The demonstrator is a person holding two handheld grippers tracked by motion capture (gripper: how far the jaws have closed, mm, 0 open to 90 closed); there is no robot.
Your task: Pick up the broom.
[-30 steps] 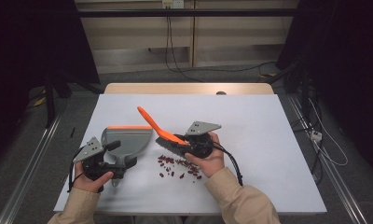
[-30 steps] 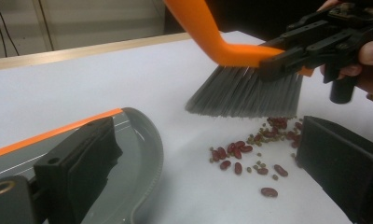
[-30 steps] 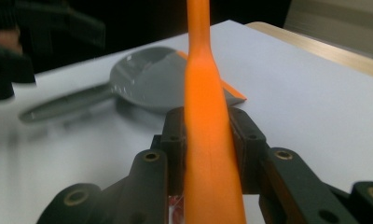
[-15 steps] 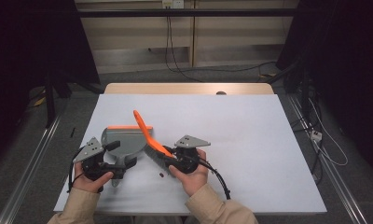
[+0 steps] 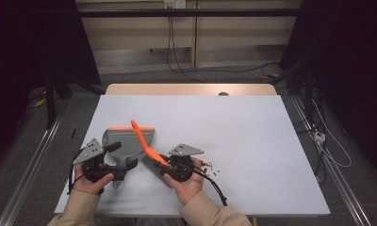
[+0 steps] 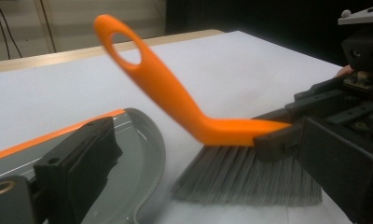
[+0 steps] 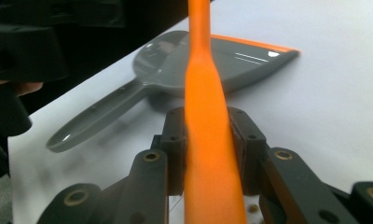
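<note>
Brush sits clamped in the right gripper, bristles on the table just beside the dustpan. Left gripper reaches over the dustpan's handle; I cannot tell whether it grips. Debris lies right of the hand.

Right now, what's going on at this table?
A person is sweeping small dark crumbs on the white table. The right claw is shut on an orange brush, its grey bristles down on the table beside the grey dustpan. The left claw is at the dustpan's handle. The crumbs lie on the brush's far side from the pan.
</note>
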